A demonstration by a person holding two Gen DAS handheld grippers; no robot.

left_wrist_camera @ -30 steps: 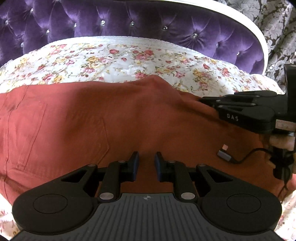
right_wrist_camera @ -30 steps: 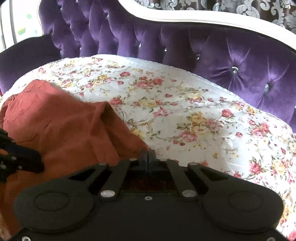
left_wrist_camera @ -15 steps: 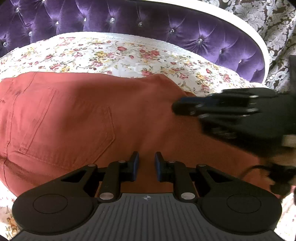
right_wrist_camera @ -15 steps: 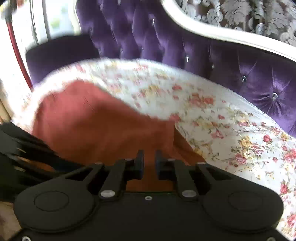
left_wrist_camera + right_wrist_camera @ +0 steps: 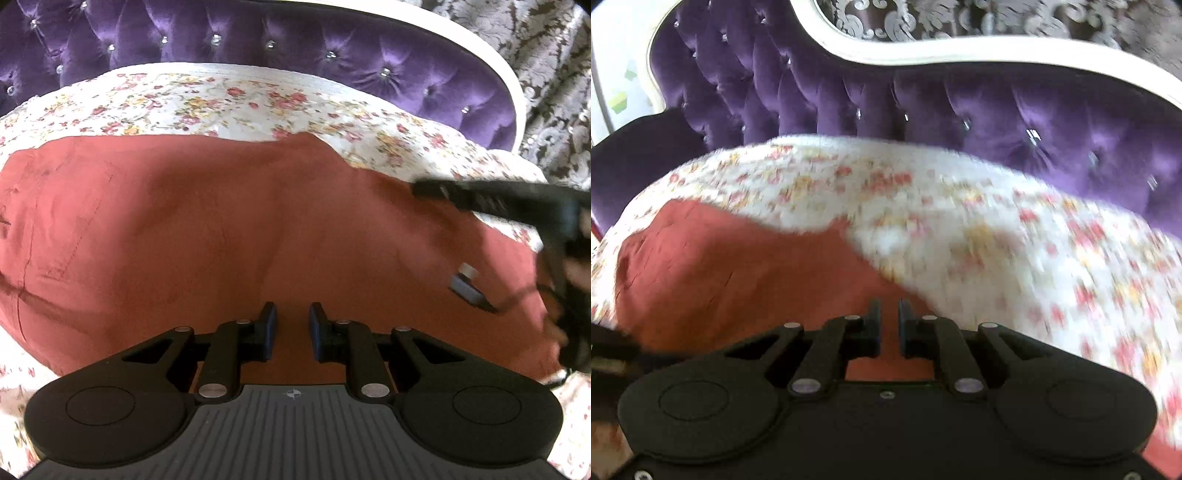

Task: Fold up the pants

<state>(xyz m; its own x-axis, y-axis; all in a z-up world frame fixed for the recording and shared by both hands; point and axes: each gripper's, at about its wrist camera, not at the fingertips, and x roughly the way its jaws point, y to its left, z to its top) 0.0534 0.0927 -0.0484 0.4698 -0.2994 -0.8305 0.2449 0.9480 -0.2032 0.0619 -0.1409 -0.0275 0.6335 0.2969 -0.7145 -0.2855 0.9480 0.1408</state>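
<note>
Rust-red pants [image 5: 221, 229] lie folded on the floral bedspread [image 5: 221, 96], filling the middle of the left wrist view, with a back pocket at the left. My left gripper [image 5: 291, 325] is open and empty just above the pants' near edge. My right gripper [image 5: 889, 319] is open a small gap, empty, over the pants' right end [image 5: 738, 266]. It also shows in the left wrist view [image 5: 480, 195] at the right, blurred, with a cable plug [image 5: 467, 286] hanging below it.
A purple tufted headboard [image 5: 258, 40] with a white frame runs along the back, also in the right wrist view [image 5: 960, 103]. Bare floral bedspread [image 5: 997, 229] lies right of the pants. Patterned wallpaper [image 5: 535, 48] is behind.
My right gripper opened, let go of the pants' end and drew back to the right. The pants now lie flat. My left gripper stayed open and shifted slightly.
</note>
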